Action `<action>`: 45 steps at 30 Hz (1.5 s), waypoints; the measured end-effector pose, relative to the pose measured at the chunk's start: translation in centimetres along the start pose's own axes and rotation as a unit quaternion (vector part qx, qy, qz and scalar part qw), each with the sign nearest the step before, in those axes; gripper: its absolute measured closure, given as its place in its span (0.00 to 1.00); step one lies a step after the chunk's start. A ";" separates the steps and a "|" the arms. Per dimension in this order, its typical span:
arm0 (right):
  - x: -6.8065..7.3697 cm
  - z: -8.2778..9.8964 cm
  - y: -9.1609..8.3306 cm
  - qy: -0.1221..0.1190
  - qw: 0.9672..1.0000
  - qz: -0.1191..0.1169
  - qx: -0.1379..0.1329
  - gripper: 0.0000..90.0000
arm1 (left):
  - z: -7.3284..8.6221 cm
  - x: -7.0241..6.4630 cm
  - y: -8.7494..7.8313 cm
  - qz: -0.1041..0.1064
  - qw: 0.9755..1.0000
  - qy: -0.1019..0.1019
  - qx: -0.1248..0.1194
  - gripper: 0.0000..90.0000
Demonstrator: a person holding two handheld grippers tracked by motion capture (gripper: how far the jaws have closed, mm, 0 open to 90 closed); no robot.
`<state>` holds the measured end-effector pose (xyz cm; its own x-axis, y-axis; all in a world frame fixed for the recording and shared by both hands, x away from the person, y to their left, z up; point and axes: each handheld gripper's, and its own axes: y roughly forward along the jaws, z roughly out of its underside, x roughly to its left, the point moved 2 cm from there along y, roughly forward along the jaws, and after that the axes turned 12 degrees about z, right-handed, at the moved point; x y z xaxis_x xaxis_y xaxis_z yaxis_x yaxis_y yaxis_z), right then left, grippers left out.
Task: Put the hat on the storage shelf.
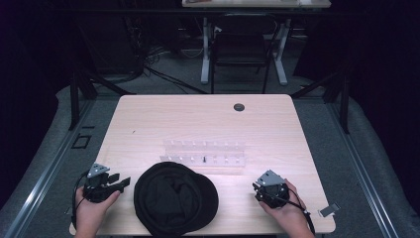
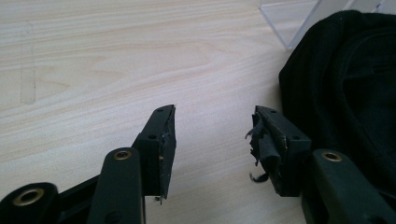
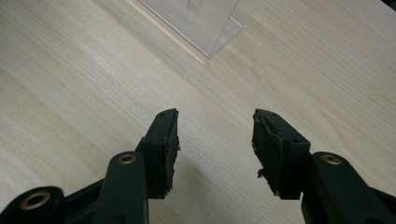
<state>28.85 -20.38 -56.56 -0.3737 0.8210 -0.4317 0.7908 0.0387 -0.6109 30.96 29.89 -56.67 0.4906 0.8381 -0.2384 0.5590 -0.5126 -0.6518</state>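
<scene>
- Desk (image 1: 148, 124): light wood top with a round dark grommet hole (image 1: 239, 107) near the far edge, right of centre.
- Black cap (image 1: 176, 197): lies at the near edge of the desk, about centre, between the two grippers. Dark fabric, folded in on itself; further detail cannot be made out.
- Clear plastic rack (image 1: 204, 155): sits at mid-desk, just beyond the cap. One small dark item (image 1: 203, 159) stands in its near row; too small to identify.
- Left gripper (image 1: 121, 182): held in the left hand (image 1: 91, 208) at the near left corner, jaws pointing toward the cap. In the left gripper view the jaws stand wide apart with nothing between them; the right pad (image 2: 261, 144) is frayed and close beside the cap's edge.
- Right gripper (image 1: 258, 191): held in the right hand (image 1: 289, 213) near the near right corner. In the right gripper view the jaws are spread wide over bare wood, empty, with the corner of the rack ahead.
- Small grey object (image 1: 329, 210) at the near right edge; unidentifiable.
</scene>
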 end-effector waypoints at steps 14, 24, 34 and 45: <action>1.0 -0.3 0.1 0.000 1.000 -0.030 0.001 0.66 | -0.2 -0.7 -0.1 0.018 1.000 -0.010 -0.006 0.61; 1.3 -0.5 -0.3 -0.006 0.999 -0.038 -0.013 0.71 | -0.6 -1.5 -0.2 0.034 0.999 -0.011 0.010 0.65; 1.7 -1.0 -0.7 -0.004 0.999 -0.046 -0.018 0.73 | -1.0 -2.4 -0.6 0.054 0.998 -0.024 0.016 0.65; 2.1 -1.2 -0.8 -0.008 0.998 -0.052 -0.022 0.73 | -1.7 -3.3 -1.0 0.080 0.995 -0.046 0.037 0.67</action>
<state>28.03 -18.01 -56.13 -0.4630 0.8014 -0.3786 0.7678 0.1493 -0.6231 29.92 27.35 -54.01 0.5042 0.7620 -0.4063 0.4265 -0.6288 -0.6501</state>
